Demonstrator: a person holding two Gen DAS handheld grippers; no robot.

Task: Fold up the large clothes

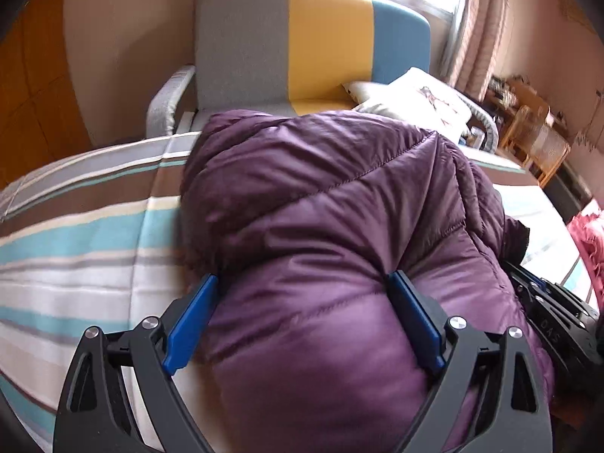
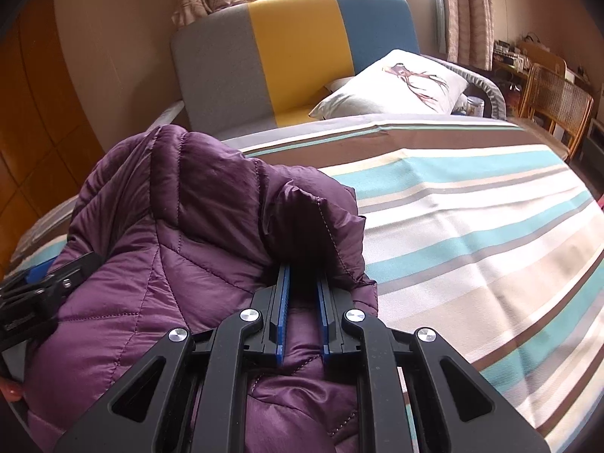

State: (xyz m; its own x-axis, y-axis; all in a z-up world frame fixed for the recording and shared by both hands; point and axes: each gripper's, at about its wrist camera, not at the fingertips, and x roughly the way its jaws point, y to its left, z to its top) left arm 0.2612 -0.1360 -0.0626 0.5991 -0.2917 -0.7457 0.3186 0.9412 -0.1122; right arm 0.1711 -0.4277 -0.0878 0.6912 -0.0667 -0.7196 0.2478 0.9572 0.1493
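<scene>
Here the purple puffer jacket lies bunched on the striped bed sheet, toward the near edge of the bed, with the grey, yellow and blue sofa beyond it at twelve o'clock and a printed pillow at about one o'clock. The left hand-held gripper has its blue pads spread wide around a thick quilted bulge, pressing into the padding on both sides rather than pinching it. The right hand-held gripper is drawn nearly together on a fold of the jacket's edge, with dark fabric filling the narrow gap. To do this fold well, the person would likely need both grips at matching points along one edge, since the slick, puffy filling may slide or spring back. Closing the left pads on fewer layers, lifting both sides evenly and pressing air out after laying the fold should keep the bundle flat.
</scene>
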